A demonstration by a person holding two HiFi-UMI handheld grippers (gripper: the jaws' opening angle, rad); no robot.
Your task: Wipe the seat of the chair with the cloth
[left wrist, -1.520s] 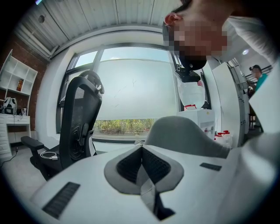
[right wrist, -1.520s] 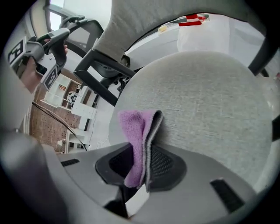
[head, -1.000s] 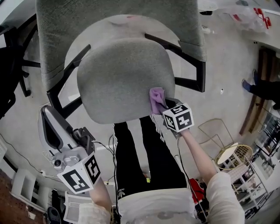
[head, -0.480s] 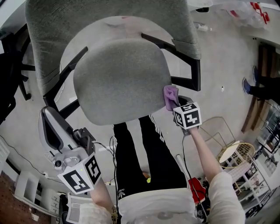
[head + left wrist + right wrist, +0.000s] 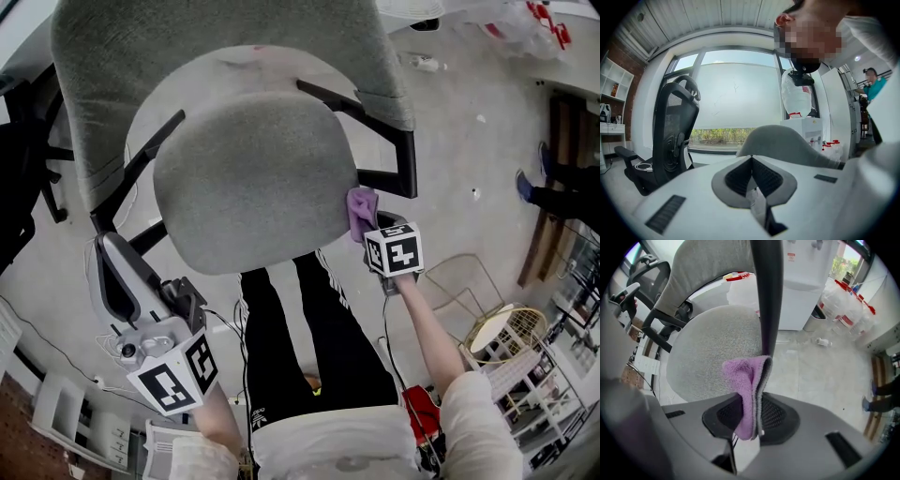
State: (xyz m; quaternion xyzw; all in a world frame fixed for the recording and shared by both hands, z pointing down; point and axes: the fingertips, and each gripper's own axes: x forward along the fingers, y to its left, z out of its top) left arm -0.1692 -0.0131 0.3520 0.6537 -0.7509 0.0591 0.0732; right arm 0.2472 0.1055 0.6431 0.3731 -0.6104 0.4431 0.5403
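The grey chair seat (image 5: 248, 178) fills the middle of the head view, its backrest (image 5: 225, 47) behind it. My right gripper (image 5: 367, 225) is shut on a folded purple cloth (image 5: 362, 209) at the seat's right front edge, beside the black armrest (image 5: 398, 169). In the right gripper view the cloth (image 5: 749, 390) stands up between the jaws, with the seat (image 5: 717, 352) just beyond it. My left gripper (image 5: 112, 272) hangs low at the left, away from the chair, jaws shut with nothing in them. Its own view shows the closed jaws (image 5: 752, 180).
A black mesh office chair (image 5: 670, 136) stands to the left. A wire basket and stool (image 5: 497, 337) sit on the floor at the right, and plastic bags (image 5: 525, 23) lie at the far right. The person's legs (image 5: 309, 328) are below the seat's front edge.
My right gripper has carried the cloth from the seat's front surface rightward to its right edge. The left gripper stayed where it was.
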